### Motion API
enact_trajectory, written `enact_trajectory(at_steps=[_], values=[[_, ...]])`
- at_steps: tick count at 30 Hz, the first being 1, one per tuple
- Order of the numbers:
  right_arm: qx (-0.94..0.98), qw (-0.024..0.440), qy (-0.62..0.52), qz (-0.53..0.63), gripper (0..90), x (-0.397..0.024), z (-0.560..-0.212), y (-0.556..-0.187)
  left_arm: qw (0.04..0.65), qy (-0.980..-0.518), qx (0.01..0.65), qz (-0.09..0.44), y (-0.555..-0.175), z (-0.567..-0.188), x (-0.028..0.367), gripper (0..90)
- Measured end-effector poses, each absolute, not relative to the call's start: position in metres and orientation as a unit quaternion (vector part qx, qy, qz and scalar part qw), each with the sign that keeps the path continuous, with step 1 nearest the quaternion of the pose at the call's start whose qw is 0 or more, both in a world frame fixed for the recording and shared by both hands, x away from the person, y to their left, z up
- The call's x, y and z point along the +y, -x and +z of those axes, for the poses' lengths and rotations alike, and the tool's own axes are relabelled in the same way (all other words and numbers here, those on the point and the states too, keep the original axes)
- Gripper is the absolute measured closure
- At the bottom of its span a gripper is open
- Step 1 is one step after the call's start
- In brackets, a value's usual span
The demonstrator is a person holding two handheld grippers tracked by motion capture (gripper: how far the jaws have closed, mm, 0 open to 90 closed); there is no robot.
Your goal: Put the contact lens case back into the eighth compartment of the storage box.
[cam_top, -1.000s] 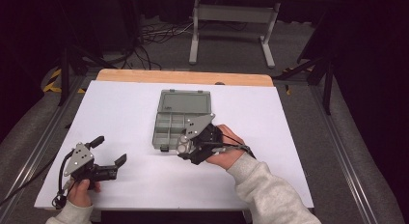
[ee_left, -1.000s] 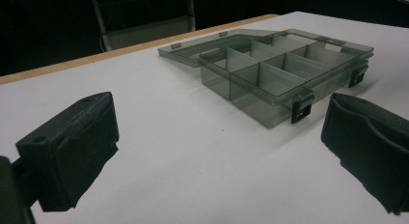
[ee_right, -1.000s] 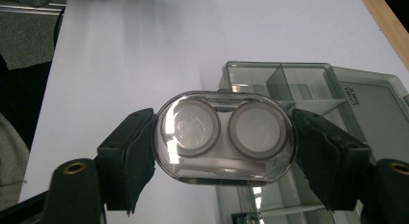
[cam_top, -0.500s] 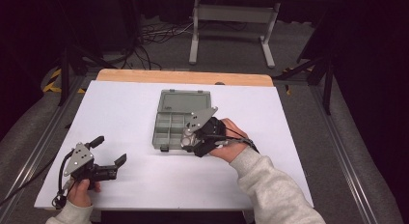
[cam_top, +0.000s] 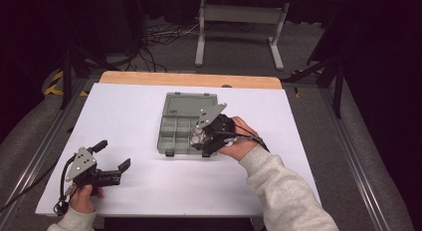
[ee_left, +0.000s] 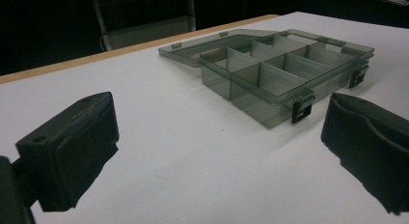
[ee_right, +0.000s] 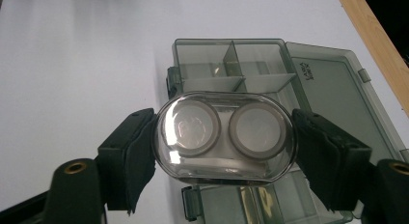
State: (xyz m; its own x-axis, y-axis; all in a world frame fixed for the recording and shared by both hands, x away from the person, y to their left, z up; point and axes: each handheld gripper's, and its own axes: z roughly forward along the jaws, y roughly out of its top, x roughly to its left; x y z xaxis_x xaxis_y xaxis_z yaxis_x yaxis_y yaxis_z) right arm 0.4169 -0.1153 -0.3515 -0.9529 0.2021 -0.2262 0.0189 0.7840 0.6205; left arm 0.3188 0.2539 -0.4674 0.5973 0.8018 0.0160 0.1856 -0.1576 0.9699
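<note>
Right now my right hand-held gripper is clamped on a small clear oval case with two round wells side by side, one jaw against each short end. Gripping it by the ends leaves the flat face up and the long sides free, which I judge should let it drop between the partitions of the organizer box without the jaws fouling a wall. In the high view this gripper sits over the near right part of the box, close to its front edge with the latches; the case looks held just above the compartments, not resting in one, though I cannot tell the gap for sure.

The box lies open on the white table, its lid folded flat on the far side, so every compartment is reachable from above. Those I can see from the right gripper view look empty.

My left hand-held gripper is well apart from the box, off to its near left, low over the table. Its jaws stand wide with nothing between them, and they point toward the box's latched front wall. My guess is it waits there to steady the box if the case nudges it.
</note>
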Motion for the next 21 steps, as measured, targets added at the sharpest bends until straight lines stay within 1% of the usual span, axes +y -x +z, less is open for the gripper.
enact_trajectory(at_steps=[21], values=[[0.938, 0.145, -0.085, 0.304, 26.5, -0.129, -0.359, -0.444, 0.547, -0.707, 0.349, 0.282, -0.319, -0.467, 0.254, 0.4]])
